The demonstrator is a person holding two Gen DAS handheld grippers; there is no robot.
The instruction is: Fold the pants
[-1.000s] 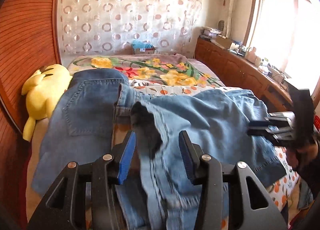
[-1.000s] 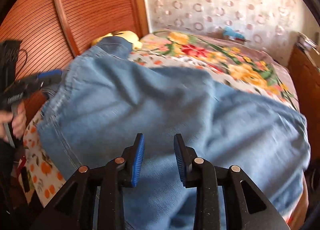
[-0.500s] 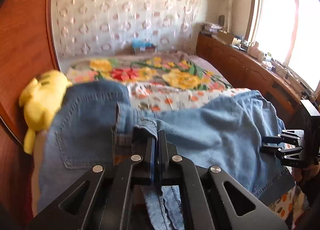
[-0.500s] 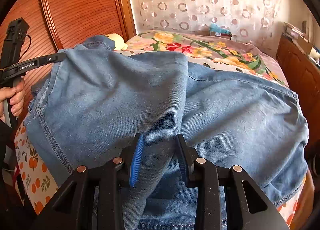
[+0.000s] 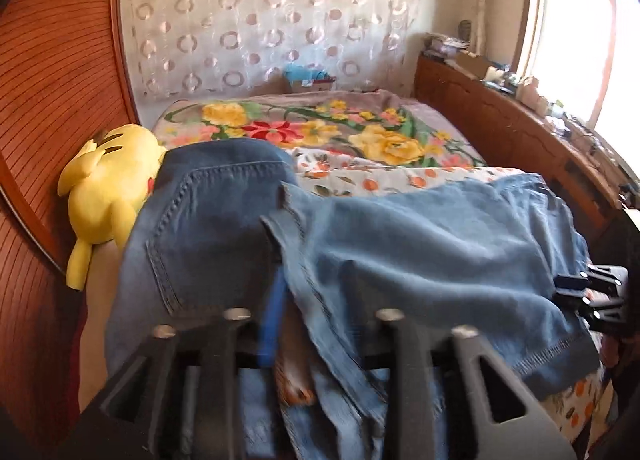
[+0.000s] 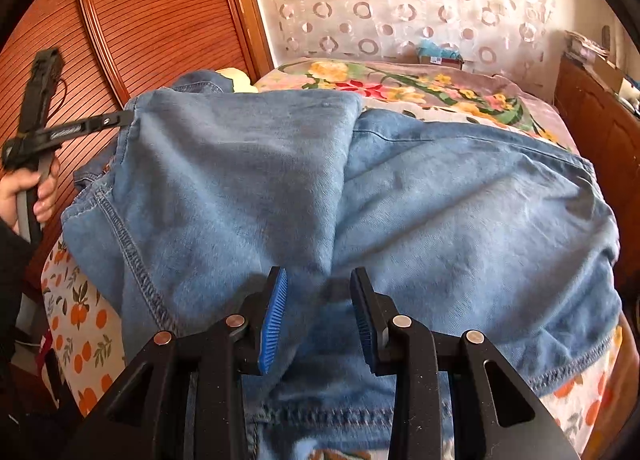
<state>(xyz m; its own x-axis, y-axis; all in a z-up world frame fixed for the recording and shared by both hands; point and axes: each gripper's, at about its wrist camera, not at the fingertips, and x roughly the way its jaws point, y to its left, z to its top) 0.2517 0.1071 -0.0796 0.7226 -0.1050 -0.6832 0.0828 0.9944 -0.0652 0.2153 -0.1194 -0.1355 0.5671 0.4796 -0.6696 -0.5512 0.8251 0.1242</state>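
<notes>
Centrally, jeans point(image 6: 360, 195) lie folded across the bed point(image 6: 440, 87). Left gripper point(image 5: 320, 324), just reopened, straddles a denim fold; right gripper point(image 6: 318, 320), tilted downward, has jaws apart over cloth.

Daylight from the overexposed window point(image 5: 576, 31); left wrist view motion-blurred, right wrist view sharp; fisheye-curved, dark-vignetted edges.

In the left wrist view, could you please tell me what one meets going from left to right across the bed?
Yellow plush toy → dark denim seat of the pants with its back pocket → lighter folded-over pant leg → right tool at the hem.
</notes>
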